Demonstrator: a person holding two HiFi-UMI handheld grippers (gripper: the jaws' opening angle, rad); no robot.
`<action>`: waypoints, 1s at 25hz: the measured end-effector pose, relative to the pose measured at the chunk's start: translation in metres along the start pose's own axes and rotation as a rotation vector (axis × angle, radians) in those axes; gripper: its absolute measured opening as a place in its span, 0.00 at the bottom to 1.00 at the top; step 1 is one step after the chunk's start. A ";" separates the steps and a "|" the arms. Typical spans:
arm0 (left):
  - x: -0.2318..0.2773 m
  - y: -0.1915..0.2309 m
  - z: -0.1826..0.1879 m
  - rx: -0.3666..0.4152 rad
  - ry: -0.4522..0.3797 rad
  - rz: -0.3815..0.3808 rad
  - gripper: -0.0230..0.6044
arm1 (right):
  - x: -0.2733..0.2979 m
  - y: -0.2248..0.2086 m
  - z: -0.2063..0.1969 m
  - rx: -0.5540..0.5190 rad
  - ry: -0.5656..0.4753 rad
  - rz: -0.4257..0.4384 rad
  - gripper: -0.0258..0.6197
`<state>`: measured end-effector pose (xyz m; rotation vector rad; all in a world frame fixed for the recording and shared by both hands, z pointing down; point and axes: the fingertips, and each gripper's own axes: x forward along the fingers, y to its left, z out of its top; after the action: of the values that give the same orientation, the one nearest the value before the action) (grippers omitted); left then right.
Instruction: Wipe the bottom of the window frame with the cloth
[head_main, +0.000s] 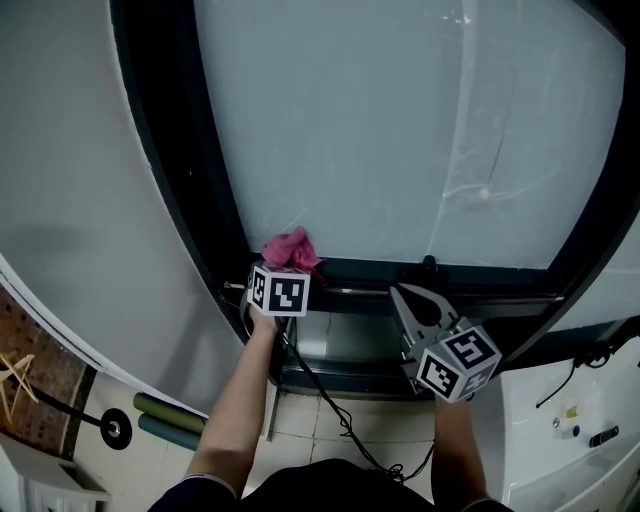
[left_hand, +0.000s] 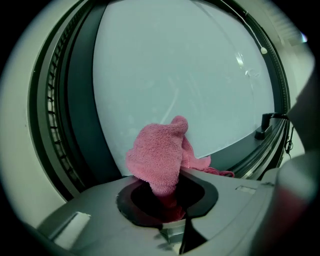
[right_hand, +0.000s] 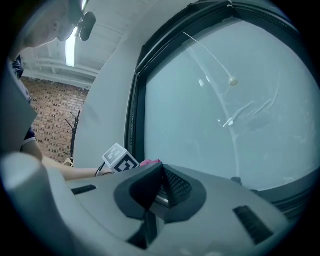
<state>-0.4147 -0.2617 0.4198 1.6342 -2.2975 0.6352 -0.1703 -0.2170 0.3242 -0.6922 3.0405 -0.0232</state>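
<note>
Firmly nipped by the left gripper (head_main: 285, 266), the cloth (head_main: 291, 249) sits at the window frame (head_main: 480, 271); best press, sweep right; right gripper (head_main: 417, 304) closed, empty.

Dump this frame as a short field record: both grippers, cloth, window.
left gripper: shut on the pink cloth
right gripper: shut, holding nothing, low and to the right of the left one
cloth position: lower left corner of the glass pane, at the left end of the bottom frame rail
cloth state: bunched, sticking up out of the gripper
contact with rail: looks pressed against it, not certain
rail to the right of the cloth: bare, except a small black latch
</note>
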 end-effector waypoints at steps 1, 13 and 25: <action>0.001 0.006 -0.001 -0.001 0.004 0.007 0.17 | 0.004 0.003 0.000 0.001 -0.003 0.004 0.04; 0.004 0.040 -0.009 -0.012 0.034 0.084 0.16 | 0.023 0.022 -0.007 0.042 -0.032 0.012 0.04; 0.001 -0.006 0.001 0.021 0.012 -0.009 0.16 | -0.004 -0.001 -0.005 0.023 -0.009 -0.043 0.04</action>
<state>-0.4093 -0.2647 0.4211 1.6447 -2.2813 0.6675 -0.1661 -0.2157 0.3292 -0.7537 3.0110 -0.0558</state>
